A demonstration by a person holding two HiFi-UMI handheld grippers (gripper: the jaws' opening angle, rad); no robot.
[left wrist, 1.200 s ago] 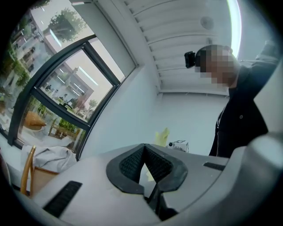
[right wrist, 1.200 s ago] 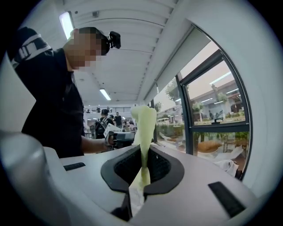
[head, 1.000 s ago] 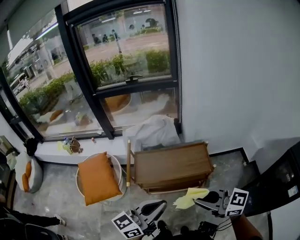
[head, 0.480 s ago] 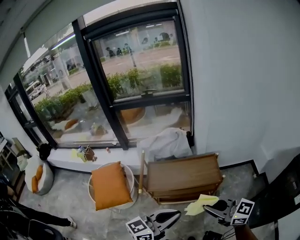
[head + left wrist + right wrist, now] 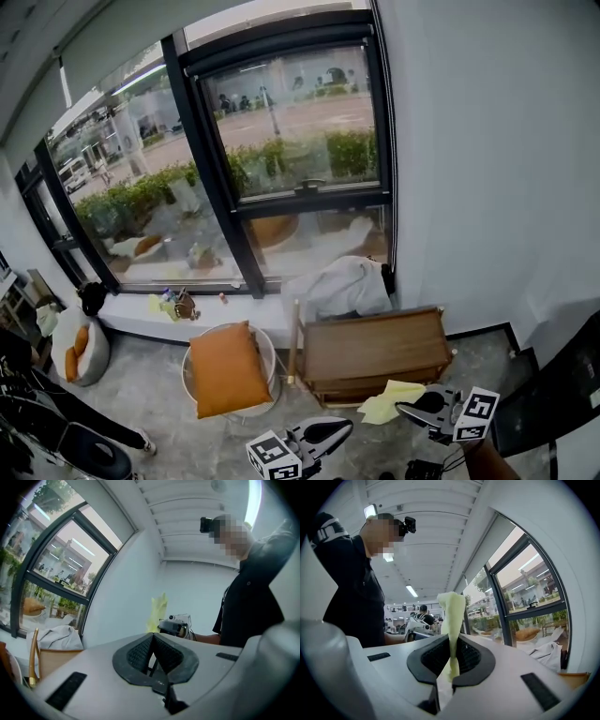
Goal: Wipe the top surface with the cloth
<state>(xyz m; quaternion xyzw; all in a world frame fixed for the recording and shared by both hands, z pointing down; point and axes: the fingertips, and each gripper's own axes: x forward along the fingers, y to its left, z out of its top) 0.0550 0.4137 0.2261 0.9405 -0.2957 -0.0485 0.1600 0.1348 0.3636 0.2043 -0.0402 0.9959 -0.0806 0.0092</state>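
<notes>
Drifted slightly left since the earlier frame, the right gripper (image 5: 410,411) pinches the yellow cloth (image 5: 389,401), held in front of the wooden table (image 5: 375,347) at its near edge. Further left and lower, the left gripper (image 5: 342,427) hovers, jaws pressed together, empty.

Ahead of you, a large black-framed window (image 5: 281,159) fills the far left and lets in daylight. A plain white wall (image 5: 487,169) stands to its right. A white ledge (image 5: 122,319) runs beneath the glass. On the grey stone floor (image 5: 141,403), an orange cushion (image 5: 228,370) on a round stool sits just left of a low wooden table (image 5: 375,342). A white fabric heap (image 5: 347,284) lies at the table's far side.
</notes>
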